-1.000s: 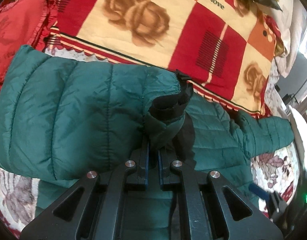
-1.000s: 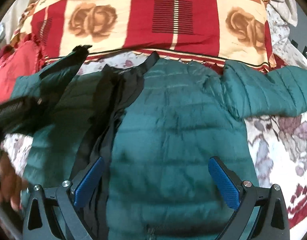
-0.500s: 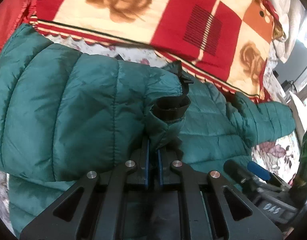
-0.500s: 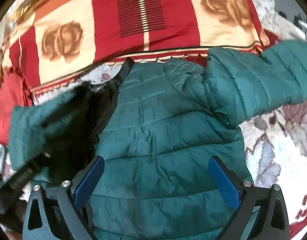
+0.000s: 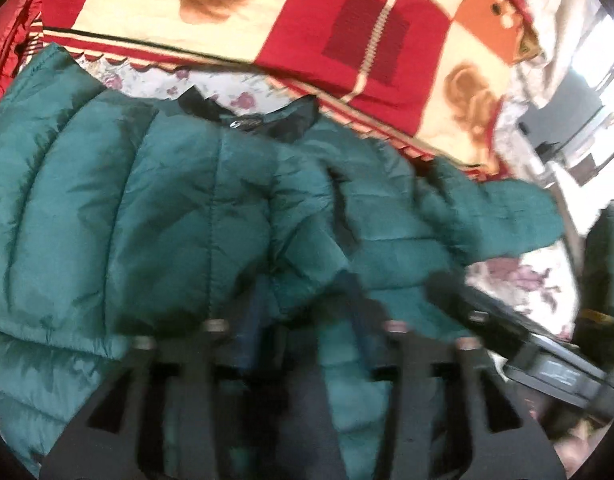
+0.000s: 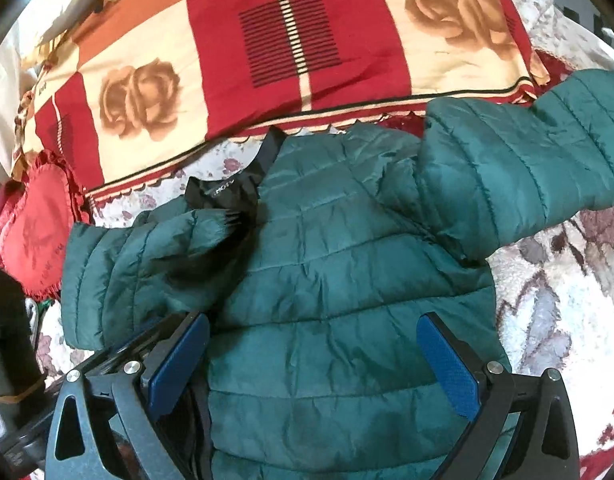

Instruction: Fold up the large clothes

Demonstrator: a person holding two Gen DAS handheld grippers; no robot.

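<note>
- Though smeared by blur in the left wrist view, reads plainly as a teal puffer jacket (image 5: 127,208), spread out just below the rose blanket (image 5: 211,8).
- Seen sharper from the right wrist view, left to right under the blanket's lower edge:
  - folded sleeve (image 6: 147,264) laid inward across the chest
  - black collar lining (image 6: 231,192) exposed at the neck, nearly touching the blanket's scalloped border
  - broad body panel at centre
  - outstretched sleeve (image 6: 527,172) running rightward, close under the blanket's right corner
- Left gripper (image 5: 307,320): fingers parted, with a fold of the sleeve lying between them. Too blurred to tell whether either finger touches the cloth.
- Right gripper (image 6: 313,364): spread wide, gripping nothing, blue pads (image 6: 179,360) poised over the body panel, far below the blanket.
- Edges and room:
  - red heart cushion (image 6: 31,232) at the blanket's lower left corner, just beside the folded sleeve
  - a wide stretch of floral sheet (image 6: 547,320) below the blanket's right end, beyond the jacket's right hem and under the outstretched sleeve
- Materials and shapes:
  - slick, faintly shiny shell, stitched into puffy horizontal channels, creased and wrinkled
  - matte black lining
  - ruffled rim on the cushion
  - plush, fuzzy sheet
  - blanket in flat red, cream and orange squares with brown roses
</note>
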